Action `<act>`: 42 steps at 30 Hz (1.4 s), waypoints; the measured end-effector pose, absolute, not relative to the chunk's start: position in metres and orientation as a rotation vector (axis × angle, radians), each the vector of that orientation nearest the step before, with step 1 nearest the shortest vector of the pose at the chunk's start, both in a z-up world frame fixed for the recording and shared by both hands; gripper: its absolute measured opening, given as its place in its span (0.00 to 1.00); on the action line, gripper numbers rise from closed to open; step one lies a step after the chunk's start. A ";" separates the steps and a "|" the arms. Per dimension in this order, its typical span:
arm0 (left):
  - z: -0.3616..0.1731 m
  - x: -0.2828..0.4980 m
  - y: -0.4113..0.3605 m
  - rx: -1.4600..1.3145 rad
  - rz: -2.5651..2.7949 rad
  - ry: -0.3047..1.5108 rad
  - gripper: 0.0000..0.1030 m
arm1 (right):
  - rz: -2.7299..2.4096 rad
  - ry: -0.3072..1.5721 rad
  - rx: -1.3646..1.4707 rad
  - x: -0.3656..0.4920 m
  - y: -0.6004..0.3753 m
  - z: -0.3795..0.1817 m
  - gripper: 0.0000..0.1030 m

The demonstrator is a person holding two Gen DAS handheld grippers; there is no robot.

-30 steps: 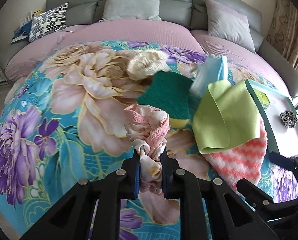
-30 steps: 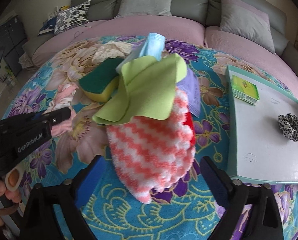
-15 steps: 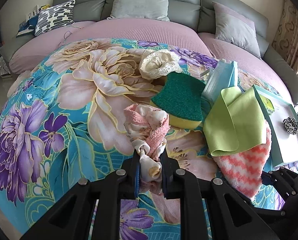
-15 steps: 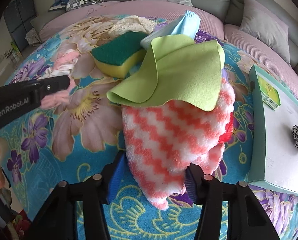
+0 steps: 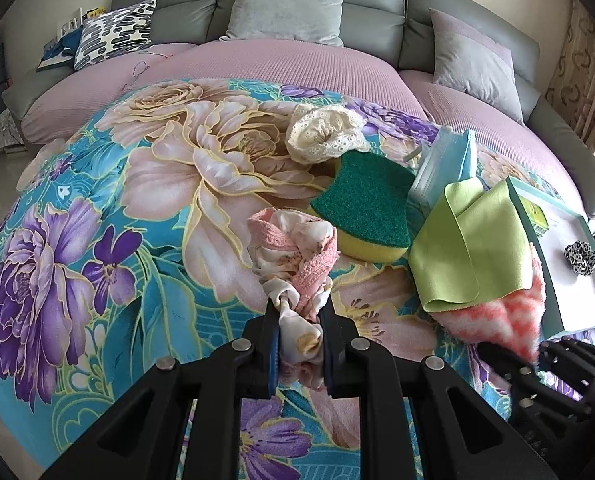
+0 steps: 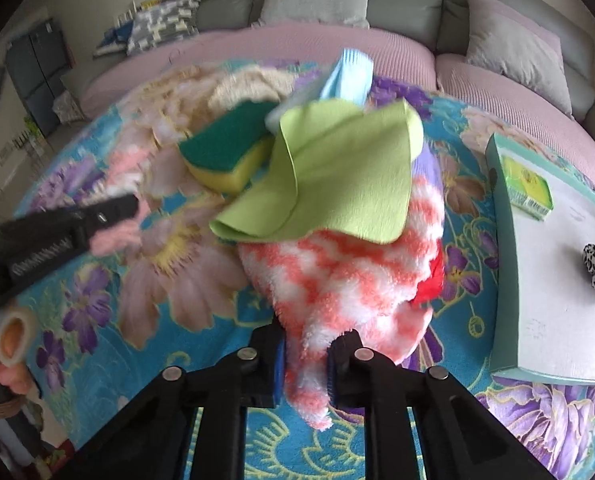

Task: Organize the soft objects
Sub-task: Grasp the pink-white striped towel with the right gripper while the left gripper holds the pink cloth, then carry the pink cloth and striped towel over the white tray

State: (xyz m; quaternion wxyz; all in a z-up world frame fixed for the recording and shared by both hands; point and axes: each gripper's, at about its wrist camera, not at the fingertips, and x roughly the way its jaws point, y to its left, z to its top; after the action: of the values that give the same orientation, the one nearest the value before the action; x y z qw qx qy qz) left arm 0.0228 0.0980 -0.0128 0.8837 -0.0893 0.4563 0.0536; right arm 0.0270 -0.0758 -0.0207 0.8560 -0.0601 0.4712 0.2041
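My left gripper [image 5: 297, 346] is clamped tight on the pink lace scrunchie [image 5: 293, 256] over the floral blanket [image 5: 97, 240]; my right gripper [image 6: 306, 364] is closing, pinching the coral zigzag towel [image 6: 337, 280] under the green cloth [image 6: 337, 172]

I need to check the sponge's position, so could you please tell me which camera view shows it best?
The left wrist view: the sponge is sharp there, its whole green top and yellow side showing. In the right wrist view it is blurred and the green cloth overlaps its right end.
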 end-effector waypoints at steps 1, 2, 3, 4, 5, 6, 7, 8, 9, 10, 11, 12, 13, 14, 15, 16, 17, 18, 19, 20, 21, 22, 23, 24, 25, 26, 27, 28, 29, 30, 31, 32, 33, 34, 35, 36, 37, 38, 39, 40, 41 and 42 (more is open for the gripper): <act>-0.012 0.022 0.098 -0.186 0.112 0.948 0.17 | 0.436 0.972 -0.114 0.026 -0.076 -0.016 0.14; -0.012 0.022 0.098 -0.186 0.113 0.946 0.17 | 0.441 0.956 -0.104 0.025 -0.077 -0.011 0.14; -0.011 0.022 0.098 -0.186 0.113 0.944 0.17 | 0.444 0.942 -0.092 0.024 -0.079 -0.007 0.14; -0.010 0.022 0.098 -0.187 0.113 0.940 0.17 | 0.444 0.931 -0.085 0.023 -0.080 -0.003 0.14; -0.008 0.021 0.099 -0.188 0.114 0.935 0.17 | 0.445 0.918 -0.081 0.022 -0.081 0.001 0.14; -0.006 0.020 0.099 -0.190 0.115 0.926 0.17 | 0.447 0.900 -0.074 0.021 -0.082 0.007 0.14; -0.004 0.020 0.100 -0.191 0.117 0.919 0.17 | 0.448 0.880 -0.064 0.018 -0.084 0.013 0.14; 0.000 0.018 0.100 -0.192 0.119 0.907 0.17 | 0.449 0.862 -0.055 0.017 -0.086 0.019 0.14; 0.002 0.017 0.100 -0.192 0.120 0.900 0.17 | 0.451 0.841 -0.046 0.015 -0.087 0.025 0.14; 0.005 0.016 0.101 -0.193 0.120 0.892 0.17 | 0.455 0.815 -0.035 0.014 -0.089 0.032 0.14; 0.007 0.016 0.101 -0.193 0.121 0.885 0.17 | 0.458 0.791 -0.025 0.011 -0.091 0.039 0.14; 0.010 0.014 0.101 -0.192 0.122 0.876 0.17 | 0.461 0.768 -0.017 0.009 -0.093 0.045 0.14; 0.013 0.013 0.101 -0.192 0.121 0.868 0.17 | 0.461 0.747 -0.011 0.007 -0.096 0.051 0.14; 0.016 0.012 0.100 -0.193 0.120 0.859 0.17 | 0.460 0.726 -0.007 0.005 -0.098 0.056 0.14; 0.020 0.011 0.100 -0.192 0.119 0.848 0.17 | 0.461 0.705 0.000 0.003 -0.099 0.062 0.14; 0.023 0.010 0.100 -0.192 0.119 0.838 0.17 | 0.461 0.686 0.005 0.000 -0.102 0.067 0.14; 0.026 0.008 0.099 -0.190 0.118 0.828 0.17 | 0.458 0.669 0.010 -0.002 -0.103 0.071 0.14; 0.030 0.007 0.099 -0.189 0.115 0.815 0.17 | 0.458 0.654 0.016 -0.003 -0.105 0.076 0.14; 0.032 0.006 0.098 -0.188 0.114 0.808 0.17 | 0.459 0.642 0.021 -0.006 -0.108 0.080 0.14; 0.034 0.005 0.097 -0.187 0.112 0.802 0.17 | 0.458 0.633 0.025 -0.007 -0.110 0.083 0.14; 0.036 0.005 0.096 -0.186 0.108 0.798 0.17 | 0.457 0.629 0.025 -0.008 -0.111 0.086 0.14; 0.037 0.005 0.095 -0.184 0.105 0.797 0.17 | 0.454 0.626 0.024 -0.009 -0.112 0.087 0.14; 0.038 0.006 0.093 -0.179 0.101 0.796 0.17 | 0.450 0.627 0.023 -0.008 -0.113 0.087 0.14; 0.039 0.007 0.091 -0.175 0.098 0.795 0.17 | 0.445 0.628 0.023 -0.008 -0.114 0.088 0.14; 0.040 0.007 0.090 -0.172 0.096 0.794 0.17 | 0.440 0.630 0.023 -0.007 -0.116 0.089 0.14; 0.042 0.008 0.088 -0.168 0.094 0.792 0.17 | 0.433 0.634 0.022 -0.006 -0.118 0.090 0.14; 0.043 0.010 0.086 -0.164 0.091 0.792 0.17 | 0.423 0.634 0.023 -0.006 -0.120 0.091 0.14; 0.045 0.011 0.083 -0.161 0.087 0.791 0.17 | 0.414 0.632 0.026 -0.005 -0.124 0.093 0.14; 0.048 0.013 0.080 -0.157 0.082 0.789 0.17 | 0.404 0.628 0.028 -0.005 -0.128 0.095 0.14; 0.051 0.015 0.076 -0.150 0.072 0.785 0.17 | 0.390 0.621 0.030 -0.005 -0.132 0.098 0.14; 0.054 0.016 0.071 -0.144 0.064 0.783 0.17 | 0.366 0.615 0.026 -0.004 -0.138 0.101 0.14; 0.057 0.019 0.066 -0.137 0.054 0.782 0.17 | 0.338 0.612 0.020 -0.003 -0.143 0.103 0.14; 0.061 0.022 0.060 -0.127 0.041 0.780 0.17 | 0.315 0.610 0.018 -0.003 -0.148 0.105 0.14; 0.064 0.024 0.054 -0.118 0.033 0.779 0.17 | 0.294 0.608 0.023 -0.002 -0.155 0.107 0.14; 0.067 0.026 0.049 -0.107 0.024 0.777 0.17 | 0.269 0.606 0.030 -0.001 -0.162 0.110 0.14; 0.071 0.030 0.042 -0.095 0.013 0.775 0.17 | 0.240 0.604 0.036 0.000 -0.170 0.112 0.14; 0.074 0.032 0.035 -0.085 0.003 0.776 0.17 | 0.217 0.601 0.037 0.001 -0.177 0.115 0.14; 0.078 0.036 0.029 -0.073 -0.007 0.774 0.17 | 0.192 0.598 0.041 0.002 -0.184 0.117 0.14; 0.082 0.039 0.021 -0.061 -0.019 0.767 0.17 | 0.173 0.595 0.045 0.003 -0.192 0.119 0.14; 0.084 0.042 0.014 -0.053 -0.031 0.764 0.17 | 0.153 0.593 0.054 0.004 -0.201 0.120 0.14; 0.087 0.045 0.007 -0.046 -0.046 0.761 0.17 | 0.132 0.593 0.064 0.005 -0.210 0.121 0.14; 0.090 0.049 -0.001 -0.035 -0.064 0.758 0.17 | 0.113 0.594 0.070 0.007 -0.217 0.121 0.14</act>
State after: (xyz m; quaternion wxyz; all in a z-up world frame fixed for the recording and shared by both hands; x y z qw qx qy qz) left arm 0.0490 -0.0012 0.0905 0.9283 -0.0172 0.3701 -0.0315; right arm 0.0069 -0.2168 0.1211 0.9540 0.0346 0.2924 0.0558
